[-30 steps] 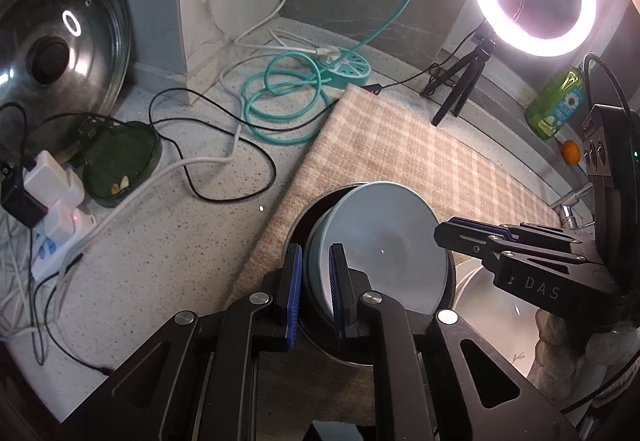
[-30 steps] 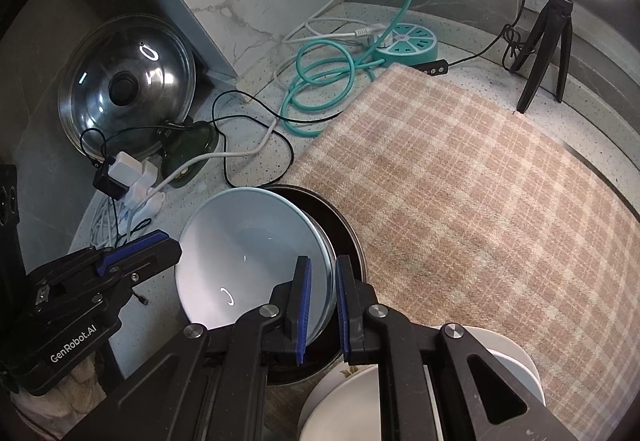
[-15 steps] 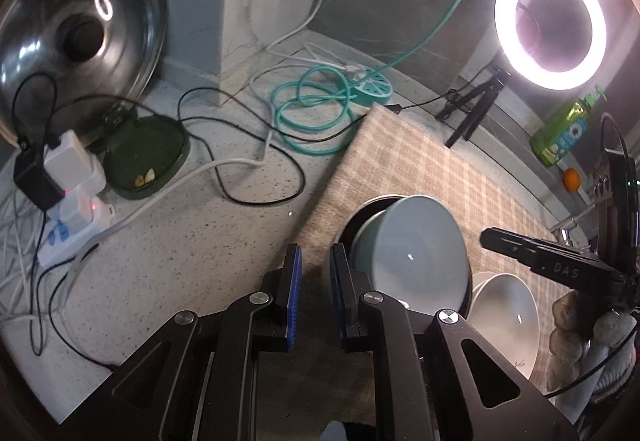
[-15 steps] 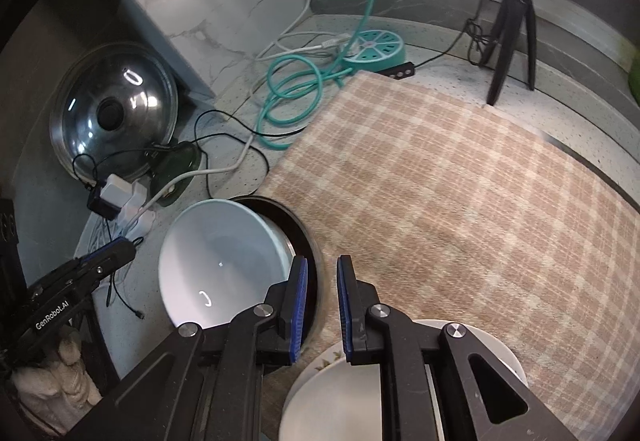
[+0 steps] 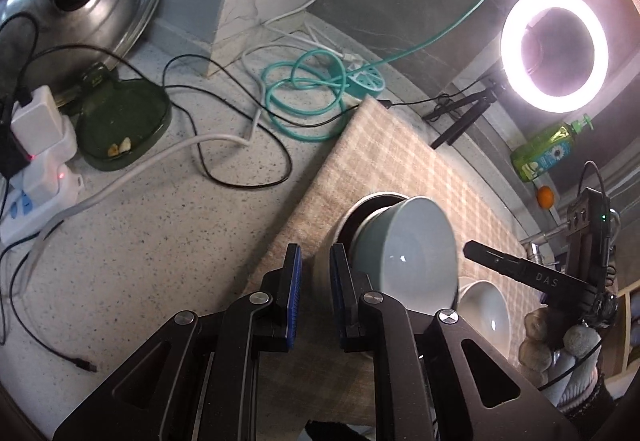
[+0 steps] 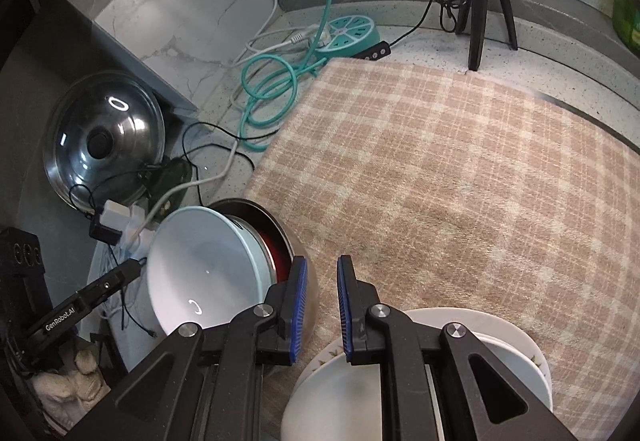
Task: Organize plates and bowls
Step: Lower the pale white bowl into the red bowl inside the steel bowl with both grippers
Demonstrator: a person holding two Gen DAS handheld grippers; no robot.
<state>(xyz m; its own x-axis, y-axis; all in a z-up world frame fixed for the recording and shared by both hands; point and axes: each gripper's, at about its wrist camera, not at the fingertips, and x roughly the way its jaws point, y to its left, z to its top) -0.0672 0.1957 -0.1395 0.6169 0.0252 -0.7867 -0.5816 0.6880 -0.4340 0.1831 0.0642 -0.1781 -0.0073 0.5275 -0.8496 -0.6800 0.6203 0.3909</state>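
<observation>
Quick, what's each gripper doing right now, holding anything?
Left gripper: jaws nearly shut, holding nothing.
Right gripper: jaws nearly shut, holding nothing.

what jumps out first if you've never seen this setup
The glowing ring light at the upper right of the left wrist view grabs the eye first. Next comes the pale blue bowl tilted inside a dark bowl at the left edge of the checked cloth.

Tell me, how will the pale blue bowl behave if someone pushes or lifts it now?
The pale blue bowl sits tilted in the dark pan, not flat, so a push would probably rock or slide it. Its glossy glaze suggests a slippery rim. It looks ceramic, so likely rigid, fairly heavy and breakable.
</observation>
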